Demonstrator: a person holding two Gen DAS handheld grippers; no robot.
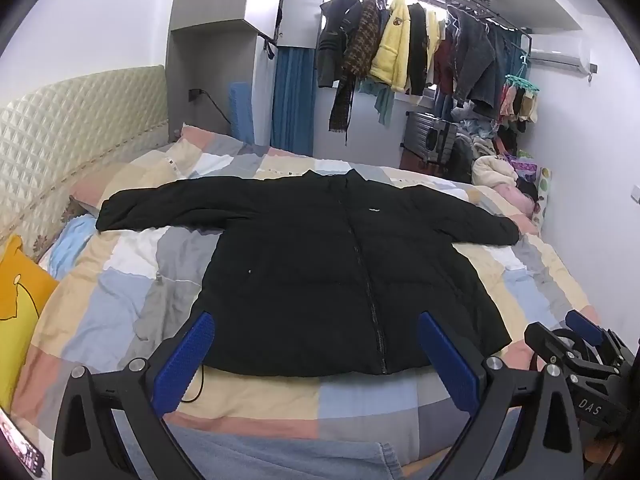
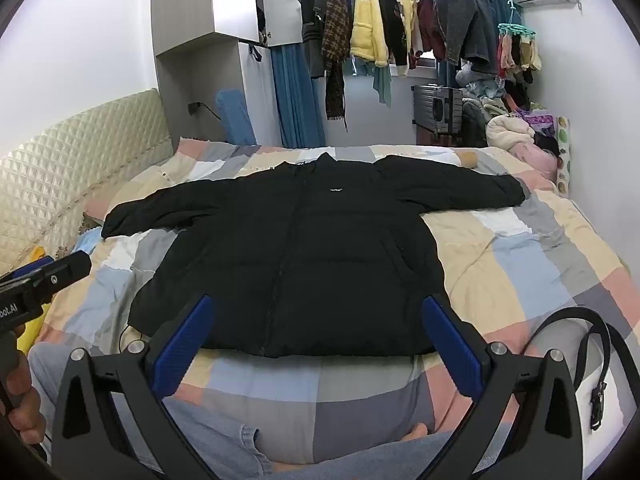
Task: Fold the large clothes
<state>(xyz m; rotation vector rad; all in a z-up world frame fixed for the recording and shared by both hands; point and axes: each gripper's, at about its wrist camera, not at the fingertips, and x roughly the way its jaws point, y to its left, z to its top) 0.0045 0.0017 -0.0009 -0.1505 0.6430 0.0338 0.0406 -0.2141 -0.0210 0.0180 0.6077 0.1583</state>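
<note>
You're holding the left gripper (image 1: 316,354) and right gripper (image 2: 316,338) with ribbed blue pads spread wide, gripping nothing. The puffy black quilted jacket (image 1: 320,272) is lying flat, zipped, sleeves outstretched, on the rumpled pastel patchwork bedspread (image 1: 120,304).

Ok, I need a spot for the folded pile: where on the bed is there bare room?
Bare quilt lies right of the black jacket, below its right sleeve, and left of the jacket under the other sleeve. A strip runs between the hem and both open hand-held grippers. The far right corner is crowded with heaped clothes; a belt takes the near right.
</note>
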